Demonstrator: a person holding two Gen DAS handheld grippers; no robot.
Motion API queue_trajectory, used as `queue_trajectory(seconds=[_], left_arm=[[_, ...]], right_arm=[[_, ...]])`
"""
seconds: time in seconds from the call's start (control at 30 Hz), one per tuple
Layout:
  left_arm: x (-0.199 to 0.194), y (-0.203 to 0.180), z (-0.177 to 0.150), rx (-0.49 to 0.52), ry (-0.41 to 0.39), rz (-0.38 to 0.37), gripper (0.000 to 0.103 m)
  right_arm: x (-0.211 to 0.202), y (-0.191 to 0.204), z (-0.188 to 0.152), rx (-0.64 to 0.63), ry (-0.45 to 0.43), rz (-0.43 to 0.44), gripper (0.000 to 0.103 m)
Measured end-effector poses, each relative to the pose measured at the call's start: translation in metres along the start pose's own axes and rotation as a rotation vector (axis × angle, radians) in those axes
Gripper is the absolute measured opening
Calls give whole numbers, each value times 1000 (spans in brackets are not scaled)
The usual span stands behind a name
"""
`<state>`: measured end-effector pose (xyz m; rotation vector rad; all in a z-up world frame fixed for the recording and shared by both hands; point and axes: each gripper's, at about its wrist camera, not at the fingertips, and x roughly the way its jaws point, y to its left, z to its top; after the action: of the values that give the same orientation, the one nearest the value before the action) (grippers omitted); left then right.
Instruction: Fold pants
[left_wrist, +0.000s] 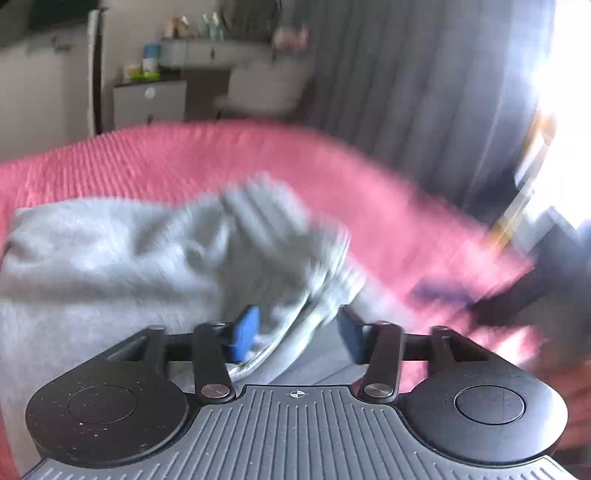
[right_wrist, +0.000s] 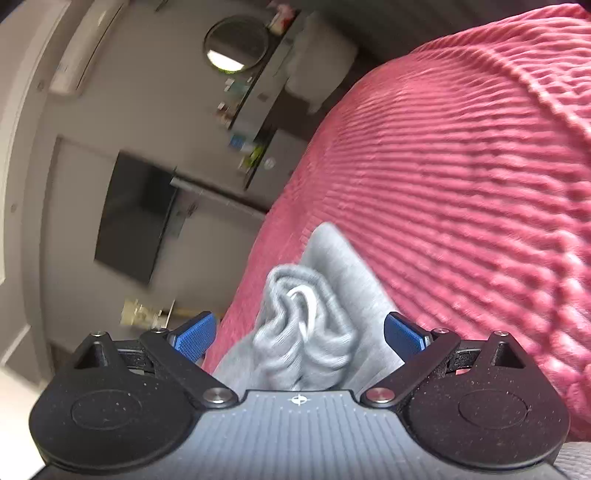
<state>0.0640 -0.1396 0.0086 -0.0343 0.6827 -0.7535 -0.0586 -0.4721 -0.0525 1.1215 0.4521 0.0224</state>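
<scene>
Grey pants (left_wrist: 110, 266) lie bunched on the pink ribbed bedspread (left_wrist: 184, 155), filling the centre and left of the left wrist view — heavily blurred. Left gripper (left_wrist: 297, 334): jaws part-open, cloth and a white drawstring (left_wrist: 280, 343) between the blue pads, not pinched. Right gripper (right_wrist: 299, 338): jaws wide, straddling the gathered waistband (right_wrist: 295, 325) at lower centre. Judgement: soft, light, floppy knit — best taken at the thick waistband edge, clear of the cord.

We are seeing a pink ribbed blanket (right_wrist: 461, 177) lying underneath, a round mirror (right_wrist: 236, 43) and dark TV (right_wrist: 135, 218) hanging on the wall, and grey curtains (left_wrist: 406, 92) hanging behind.
</scene>
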Motion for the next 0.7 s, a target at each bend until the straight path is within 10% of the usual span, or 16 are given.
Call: queue_trajectory(seconds=[0.03, 0.2, 0.37, 0.47, 0.7], left_arm=[[-25, 11, 3, -75, -71, -20, 93], [-98, 74, -14, -393, -246, 162, 95], [-111, 141, -55, -728, -180, 305, 95], [-109, 168, -72, -892, -151, 268, 95], [-110, 183, -81, -976, -128, 241, 96]], right_arm=[[0, 1, 0, -8, 1, -1, 98], [12, 9, -3, -27, 65, 4, 97], [42, 23, -9, -50, 133, -125, 97], [63, 28, -14, -85, 155, -220, 97], [93, 48, -28, -189, 141, -285, 82]])
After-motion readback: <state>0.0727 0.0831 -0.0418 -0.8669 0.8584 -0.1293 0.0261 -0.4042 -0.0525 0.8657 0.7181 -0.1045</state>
